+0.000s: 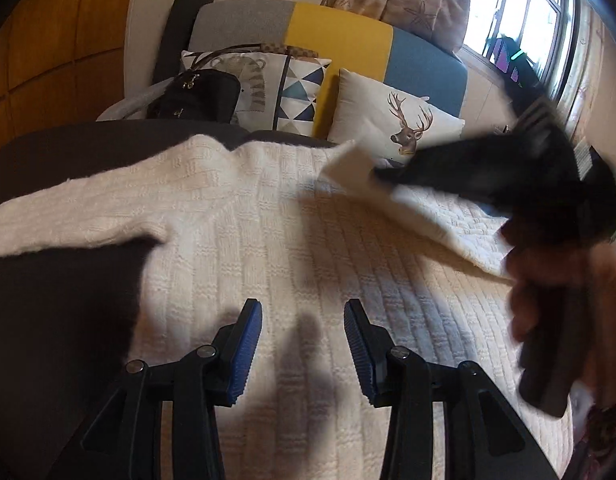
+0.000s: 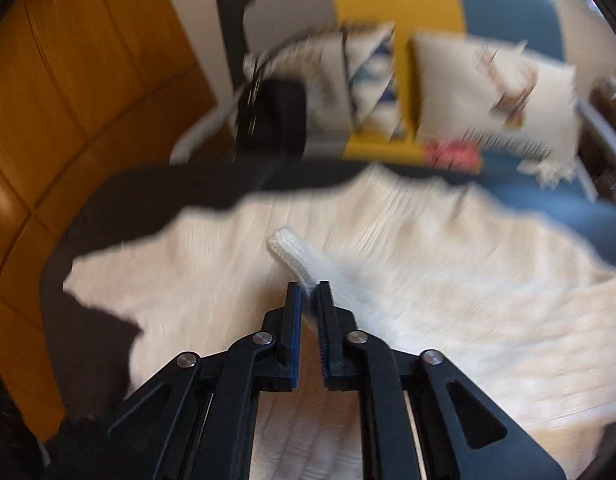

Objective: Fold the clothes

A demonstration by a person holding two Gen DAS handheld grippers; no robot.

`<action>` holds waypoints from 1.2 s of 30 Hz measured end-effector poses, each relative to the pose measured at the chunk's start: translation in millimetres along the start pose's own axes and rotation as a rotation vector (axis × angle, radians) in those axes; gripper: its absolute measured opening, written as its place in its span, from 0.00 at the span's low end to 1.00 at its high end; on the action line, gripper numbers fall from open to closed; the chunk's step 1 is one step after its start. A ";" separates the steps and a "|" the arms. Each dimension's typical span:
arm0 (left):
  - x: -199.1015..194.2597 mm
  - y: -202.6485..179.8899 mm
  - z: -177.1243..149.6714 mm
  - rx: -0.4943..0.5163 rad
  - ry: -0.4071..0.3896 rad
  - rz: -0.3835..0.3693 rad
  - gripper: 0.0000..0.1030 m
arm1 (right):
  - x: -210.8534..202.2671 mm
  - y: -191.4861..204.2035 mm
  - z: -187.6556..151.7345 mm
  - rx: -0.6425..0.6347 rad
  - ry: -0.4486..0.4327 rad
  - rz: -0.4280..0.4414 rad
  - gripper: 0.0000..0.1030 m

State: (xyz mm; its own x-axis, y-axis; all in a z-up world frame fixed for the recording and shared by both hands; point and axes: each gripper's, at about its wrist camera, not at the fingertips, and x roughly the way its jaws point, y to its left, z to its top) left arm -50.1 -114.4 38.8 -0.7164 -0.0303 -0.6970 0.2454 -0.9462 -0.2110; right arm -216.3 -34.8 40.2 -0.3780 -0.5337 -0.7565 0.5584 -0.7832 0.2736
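Sweater (image 1: pixel 268 240) lies flat; right hand-held gripper (image 2: pixel 310 286) pinches its sleeve (image 2: pixel 292 254), left hand-held gripper (image 1: pixel 304 312) gapes wide above.

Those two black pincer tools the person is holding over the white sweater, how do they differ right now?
The left gripper stands open and empty above the white sweater; the right gripper is shut on the sweater's sleeve. The left looks steady and sharp, the right blurred by motion. Both have black arms with blue ribbed pads.
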 end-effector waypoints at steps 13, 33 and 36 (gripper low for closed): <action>66.5 -13.1 58.1 -0.116 0.116 0.016 0.41 | -116.5 -119.9 -101.6 0.288 -0.205 -0.020 0.59; 99.7 -42.0 103.5 -0.060 0.030 -0.009 0.07 | -117.2 -176.1 -149.2 0.452 -0.263 -0.078 0.53; 75.2 -39.7 112.5 -0.044 -0.058 -0.024 0.07 | -121.0 -182.0 -153.8 0.491 -0.293 -0.056 0.52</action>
State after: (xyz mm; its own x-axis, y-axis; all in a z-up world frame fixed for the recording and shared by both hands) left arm -187.2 -115.5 71.9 -0.7585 -0.0280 -0.6511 0.2556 -0.9318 -0.2577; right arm -158.6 221.4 -9.5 -0.6249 -0.4982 -0.6010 0.1493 -0.8319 0.5344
